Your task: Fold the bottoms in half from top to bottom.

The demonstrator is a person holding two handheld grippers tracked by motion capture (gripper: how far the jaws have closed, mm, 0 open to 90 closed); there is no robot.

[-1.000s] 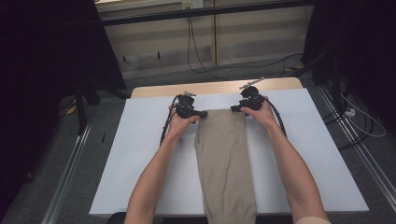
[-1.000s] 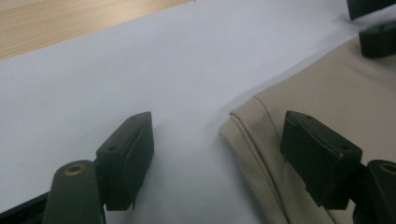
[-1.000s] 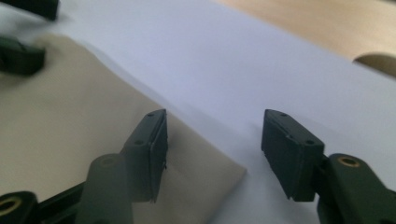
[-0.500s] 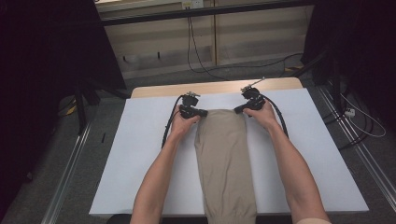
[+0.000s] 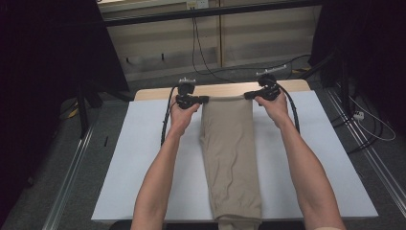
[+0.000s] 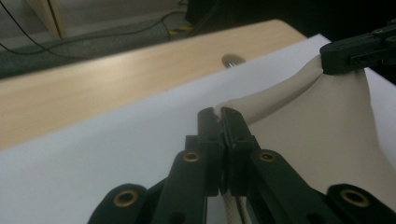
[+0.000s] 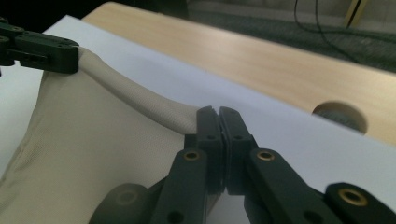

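The beige folded trousers [image 5: 231,158] lie lengthwise on the middle of the white sheet [image 5: 143,167], near end hanging over the table's near edge. The far edge is raised and stretched tight between its two corners.

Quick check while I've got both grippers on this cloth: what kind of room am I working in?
Probably a lab or data-recording station, not a home. The table has a white cover and sits inside a metal rail frame, black curtains hang at both sides, and loose cables run across the carpet behind.
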